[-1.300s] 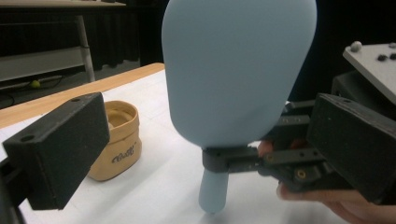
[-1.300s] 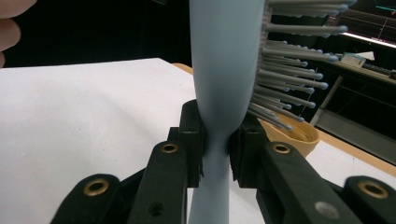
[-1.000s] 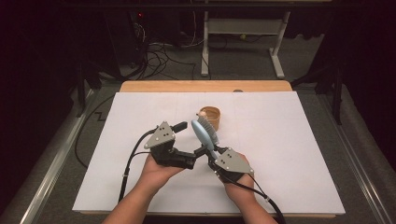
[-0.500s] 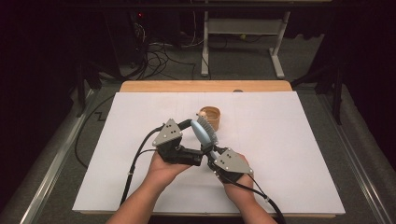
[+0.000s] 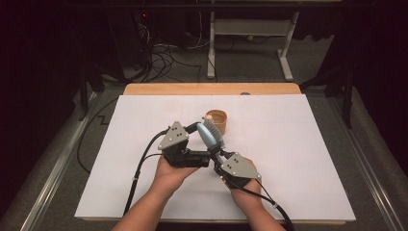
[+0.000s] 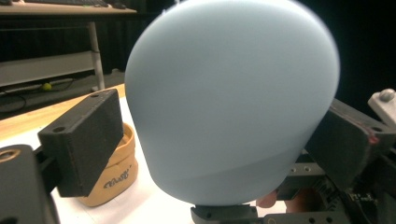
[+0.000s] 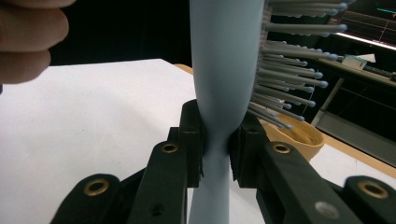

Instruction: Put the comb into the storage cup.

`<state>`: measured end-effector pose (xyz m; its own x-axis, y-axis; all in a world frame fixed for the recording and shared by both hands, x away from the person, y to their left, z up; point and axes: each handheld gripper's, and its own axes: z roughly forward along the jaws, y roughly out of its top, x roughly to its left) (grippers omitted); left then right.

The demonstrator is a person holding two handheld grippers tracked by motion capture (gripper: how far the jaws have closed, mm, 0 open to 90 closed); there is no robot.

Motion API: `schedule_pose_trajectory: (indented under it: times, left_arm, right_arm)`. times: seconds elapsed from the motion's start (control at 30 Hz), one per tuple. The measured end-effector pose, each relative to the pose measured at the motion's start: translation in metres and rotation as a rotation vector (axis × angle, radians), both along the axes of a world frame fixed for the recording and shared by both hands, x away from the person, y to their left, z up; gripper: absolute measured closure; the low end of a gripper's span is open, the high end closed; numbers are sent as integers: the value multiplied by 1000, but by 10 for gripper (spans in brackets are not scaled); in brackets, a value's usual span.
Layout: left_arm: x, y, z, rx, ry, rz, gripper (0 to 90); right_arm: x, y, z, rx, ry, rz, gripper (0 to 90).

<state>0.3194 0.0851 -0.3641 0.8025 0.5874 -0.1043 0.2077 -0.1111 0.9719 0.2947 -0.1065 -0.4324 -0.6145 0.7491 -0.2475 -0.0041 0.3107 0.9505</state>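
Brush: the pale blue hairbrush [image 5: 210, 134] stood above the middle of the worktop [image 5: 298, 159], lifted off it, head up and tilted away from me, bristles turned to the right.

Right gripper [image 5: 217, 159]: its fingers [image 7: 192, 135] pinched the narrow neck of the hairbrush, just under the head, one pad on each flat side. I judged I held it there because the neck is the thinnest part, so the brush cannot easily slide or turn.

Left gripper [image 5: 196, 129]: its fingers [image 6: 86, 140] were spread, one on each side of the rounded back of the brush head, which stood very close in the left gripper view. Whether a pad already touched the head, I could not tell. I judged this was a handover or a second grip, made on the smooth back and not on the bristles.

Bristles [image 7: 289, 70]: they pointed away from the left gripper, toward the cup side, so they stayed free.

Cup [image 5: 217, 120]: a small tan cup stood upright on the white sheet, just behind the brush head. It was open at the top. I judged it could be the place for the brush, but this is only a guess.

Risk: if the left fingers press on the curved back off centre, the head could slip sideways.
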Motion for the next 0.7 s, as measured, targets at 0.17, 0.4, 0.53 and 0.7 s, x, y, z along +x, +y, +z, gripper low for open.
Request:
schedule_pose_trajectory:
  times: [0.17, 0.4, 0.53, 0.7]
  left_arm:
    - [0, 0, 1, -5, 4, 0, 141]
    - [-2, -3, -1, -1, -1, -9, 190]
    - [-2, -4, -1, -3, 0, -12, 193]
    - [0, -4, -1, -8, 11, -12, 192]
  right_arm:
    - [1, 0, -1, 0, 1, -3, 783]
    - [1, -1, 0, 6, 1, -7, 783]
    - [0, -1, 0, 5, -1, -10, 783]
    - [1, -2, 0, 4, 4, -13, 784]
